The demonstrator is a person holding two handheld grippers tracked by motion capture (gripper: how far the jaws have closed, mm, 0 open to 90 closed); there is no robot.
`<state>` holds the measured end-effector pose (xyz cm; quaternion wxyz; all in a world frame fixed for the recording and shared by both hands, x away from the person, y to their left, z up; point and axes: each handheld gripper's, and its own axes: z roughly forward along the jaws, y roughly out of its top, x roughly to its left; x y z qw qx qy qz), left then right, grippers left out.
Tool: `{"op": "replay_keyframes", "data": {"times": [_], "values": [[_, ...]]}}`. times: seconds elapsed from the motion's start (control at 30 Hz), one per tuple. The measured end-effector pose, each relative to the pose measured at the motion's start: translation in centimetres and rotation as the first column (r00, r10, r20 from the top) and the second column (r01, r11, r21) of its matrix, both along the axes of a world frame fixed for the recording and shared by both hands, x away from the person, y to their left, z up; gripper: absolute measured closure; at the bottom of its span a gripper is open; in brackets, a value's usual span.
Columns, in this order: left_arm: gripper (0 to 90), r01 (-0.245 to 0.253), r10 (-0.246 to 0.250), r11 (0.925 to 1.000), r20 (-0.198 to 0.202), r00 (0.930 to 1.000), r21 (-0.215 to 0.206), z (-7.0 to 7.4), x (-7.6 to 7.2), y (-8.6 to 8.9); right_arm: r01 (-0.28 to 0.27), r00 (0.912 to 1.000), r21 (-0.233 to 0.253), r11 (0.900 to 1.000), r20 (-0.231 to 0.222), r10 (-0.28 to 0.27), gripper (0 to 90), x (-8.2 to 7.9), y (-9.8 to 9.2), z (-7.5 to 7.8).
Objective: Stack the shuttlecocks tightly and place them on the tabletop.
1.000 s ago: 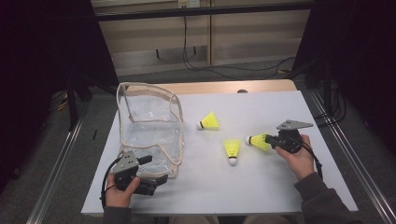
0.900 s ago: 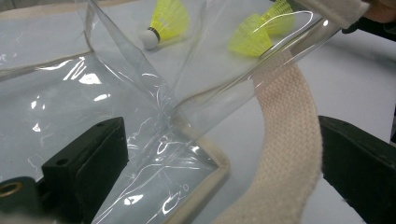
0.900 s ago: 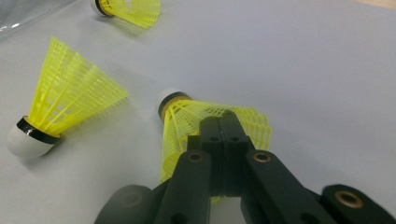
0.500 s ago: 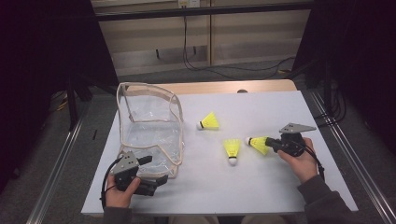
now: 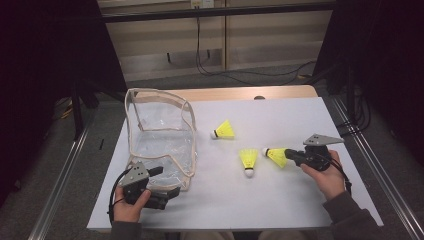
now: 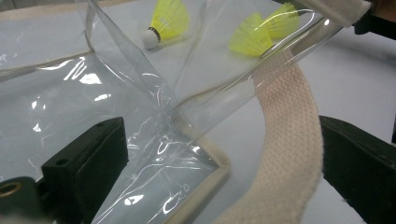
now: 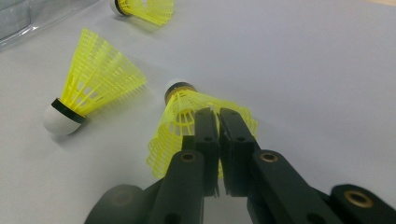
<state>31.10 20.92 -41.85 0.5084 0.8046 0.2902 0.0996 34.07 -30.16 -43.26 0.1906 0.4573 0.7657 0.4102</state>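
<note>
- Left tool [image 5: 167, 196]: jaws spread wide around the near corner and strap of the clear bag [image 5: 160, 135].
- Right tool [image 5: 292, 156]: clamped on a yellow shuttlecock [image 5: 275, 156], at table [image 5: 300, 120] level.
- Farther off: two loose shuttlecocks [image 5: 248, 161].

High view: fixed above the person's edge of the desk [image 5: 280, 120], facing forward and down, far enough back to take in the whole desk top and the floor beyond. Left gripper view: very close and low, looking through the clear pouch [image 6: 140, 140] toward the yellow shuttlecocks [image 6: 170, 18]. Right gripper view: low over the desk, close on the same shuttlecocks [image 7: 93, 88], which all three views share.
</note>
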Motion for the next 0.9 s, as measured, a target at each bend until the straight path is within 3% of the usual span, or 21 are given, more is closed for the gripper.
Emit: {"op": "replay_keyframes", "data": {"times": [0.5, 0.77, 0.9], "values": [[3.7, -0.003, 0.003, 1.0, 0.0, 1.0, 0.003, 0.0, -0.1, -0.1, 0.004, 0.9998, 0.032, 0.999, 0.019, -0.005, 78.3, -0.9, -0.2, 0.5], [3.7, -0.004, 0.004, 1.0, -0.003, 1.0, 0.006, 0.0, 0.0, -0.1, 0.016, 0.9994, 0.062, 0.998, 0.029, -0.018, 68.7, -1.4, -0.5, 0.7], [3.7, -0.002, 0.002, 1.0, -0.002, 1.0, 0.002, 0.0, 0.0, -0.1, 0.016, 0.9994, 0.067, 0.998, 0.029, -0.018, 59.8, -1.6, -0.2, 0.8]]}}
